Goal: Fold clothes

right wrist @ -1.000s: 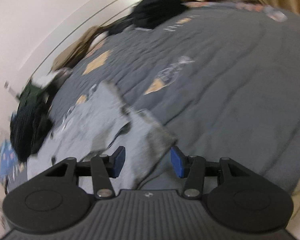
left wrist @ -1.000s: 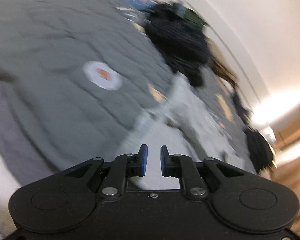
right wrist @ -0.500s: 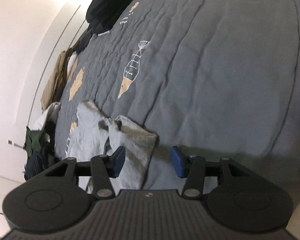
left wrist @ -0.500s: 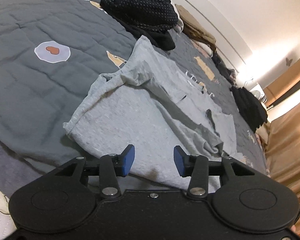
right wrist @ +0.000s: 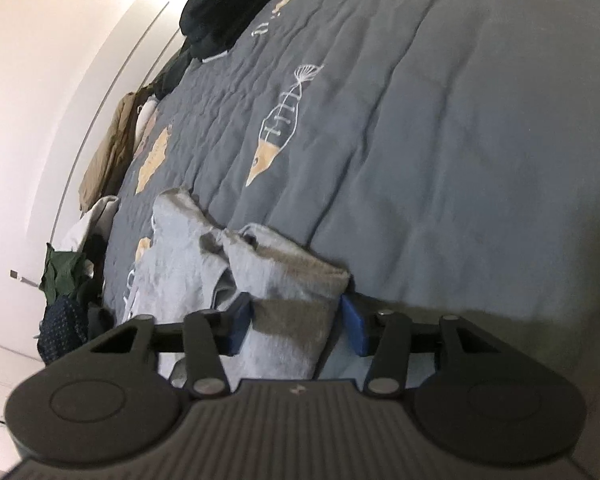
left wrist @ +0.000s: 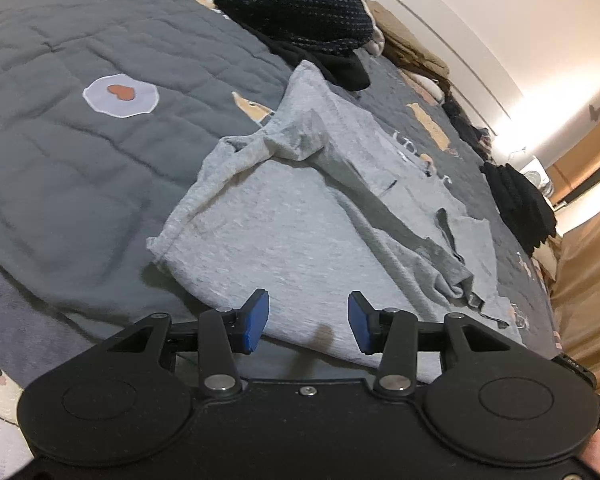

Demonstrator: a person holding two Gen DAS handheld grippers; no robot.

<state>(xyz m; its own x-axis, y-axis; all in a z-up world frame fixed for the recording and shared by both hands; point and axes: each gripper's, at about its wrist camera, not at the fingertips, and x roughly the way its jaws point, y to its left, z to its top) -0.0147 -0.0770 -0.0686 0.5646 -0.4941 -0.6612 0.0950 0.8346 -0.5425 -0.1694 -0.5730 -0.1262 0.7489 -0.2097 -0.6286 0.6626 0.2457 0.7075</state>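
A light grey garment [left wrist: 284,232] lies rumpled on a dark grey quilt [left wrist: 72,168] that covers the bed, with its near hem running along the quilt's front edge. In the left wrist view the left gripper [left wrist: 304,322] hangs just above that hem with its blue pads spread wide and nothing between them; the cloth's bottom edge passes under the gap. From there the garment stretches toward 1 o'clock, a bunched fold crossing it from 11 o'clock down to 3 o'clock, and its left corner juts out at 10 o'clock. Open quilt spreads from 9 to 11 o'clock, broken only by a white patch with an orange heart [left wrist: 120,94]. A black dotted heap of clothes [left wrist: 300,16] sits at 12 o'clock, touching the garment's far tip, and a second black pile [left wrist: 524,208] rests near the quilt's right edge at 2 o'clock. In the right wrist view the right gripper [right wrist: 298,322] is also wide apart, its pads standing on either side of a folded end of the garment [right wrist: 284,280] without pinching it. Bare quilt with a stitched fish [right wrist: 280,128] fills everything from 12 to 3 o'clock, while clothes [right wrist: 112,160] are lined against the wall from 9 to 11 o'clock.
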